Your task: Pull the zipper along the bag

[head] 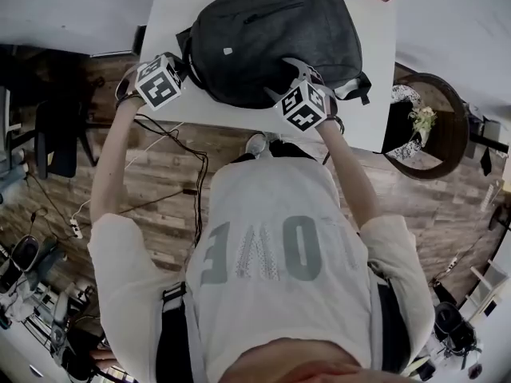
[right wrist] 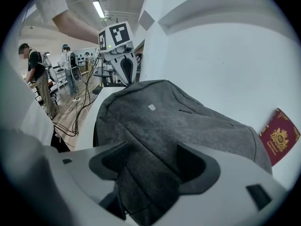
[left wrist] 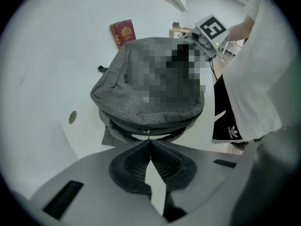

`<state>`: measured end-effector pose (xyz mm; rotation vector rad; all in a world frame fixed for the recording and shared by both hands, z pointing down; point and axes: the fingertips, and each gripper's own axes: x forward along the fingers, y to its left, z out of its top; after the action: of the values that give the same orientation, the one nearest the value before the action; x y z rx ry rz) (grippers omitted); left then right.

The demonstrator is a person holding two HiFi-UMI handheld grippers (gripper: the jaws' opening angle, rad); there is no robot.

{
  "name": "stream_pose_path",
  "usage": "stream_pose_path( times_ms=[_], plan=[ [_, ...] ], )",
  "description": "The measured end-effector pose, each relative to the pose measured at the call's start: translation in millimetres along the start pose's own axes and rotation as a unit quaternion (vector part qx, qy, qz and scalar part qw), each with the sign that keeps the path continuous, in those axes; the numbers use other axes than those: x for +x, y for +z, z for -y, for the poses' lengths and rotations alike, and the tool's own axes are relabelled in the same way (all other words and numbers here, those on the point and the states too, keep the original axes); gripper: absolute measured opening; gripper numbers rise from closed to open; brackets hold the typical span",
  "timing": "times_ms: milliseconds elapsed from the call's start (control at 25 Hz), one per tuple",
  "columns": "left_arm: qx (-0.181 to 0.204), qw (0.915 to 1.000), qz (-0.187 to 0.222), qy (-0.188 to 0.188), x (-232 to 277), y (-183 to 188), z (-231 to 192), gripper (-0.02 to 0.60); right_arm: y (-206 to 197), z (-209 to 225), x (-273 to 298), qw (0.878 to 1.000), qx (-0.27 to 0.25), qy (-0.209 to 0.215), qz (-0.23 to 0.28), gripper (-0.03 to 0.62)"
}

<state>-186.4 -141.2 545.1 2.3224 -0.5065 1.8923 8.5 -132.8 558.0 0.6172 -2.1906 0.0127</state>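
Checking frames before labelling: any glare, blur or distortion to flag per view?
Head view: dull colour, dim floor, white table bright against it, mild bowing. Left gripper view: heavy fisheye, dark rim, mosaic patch covers much of the backpack; zipper pull sharp. Right gripper view: fisheye, dark corners, ceiling light glares, backpack fabric crisp.

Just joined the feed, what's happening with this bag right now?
A person is working on a gray backpack that lies on a white table, with a handheld gripper in each hand. The left gripper is shut on the zipper pull at the backpack's end. The right gripper clamps the backpack's near edge, apparently to steady it.
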Motion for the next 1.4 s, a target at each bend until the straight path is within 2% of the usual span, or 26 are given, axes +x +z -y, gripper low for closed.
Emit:
stream_pose_path(
  times_ms=[120, 200, 400, 600, 760, 1000, 1160, 1400],
  plan=[
    [-0.018, 0.9992, 0.021, -0.028, 3, -2, 21, 0.026, 1, -2, 0, 1.0, -0.007, 0.003, -0.004, 0.331],
    [-0.022, 0.9989, 0.028, -0.03, 7, 0, 35, 0.026, 2, -3, 1, 1.0, -0.008, 0.003, -0.004, 0.331],
    [0.013, 0.9998, 0.005, -0.011, 10, 5, 53, 0.026, 1, -2, 1, 1.0, -0.006, -0.002, -0.004, 0.331],
    [0.016, 0.9991, -0.002, -0.04, 16, 10, 90, 0.026, 1, -2, 1, 1.0, -0.004, -0.003, -0.004, 0.331],
    [-0.014, 0.9983, 0.02, -0.052, 26, 23, 118, 0.026, 1, -1, 1, 1.0, -0.005, -0.003, -0.004, 0.331],
    [-0.055, 0.9962, 0.038, -0.055, 31, 37, 133, 0.027, 0, -2, 1, 1.0, -0.007, -0.005, -0.003, 0.331],
    [-0.044, 0.9968, 0.038, -0.055, 34, 47, 147, 0.027, 1, -1, 0, 1.0, -0.006, -0.006, -0.003, 0.331],
    [-0.065, 0.9951, 0.048, -0.056, 43, 68, 158, 0.027, 0, -1, -1, 1.0, -0.005, -0.005, -0.006, 0.331]
  ],
)
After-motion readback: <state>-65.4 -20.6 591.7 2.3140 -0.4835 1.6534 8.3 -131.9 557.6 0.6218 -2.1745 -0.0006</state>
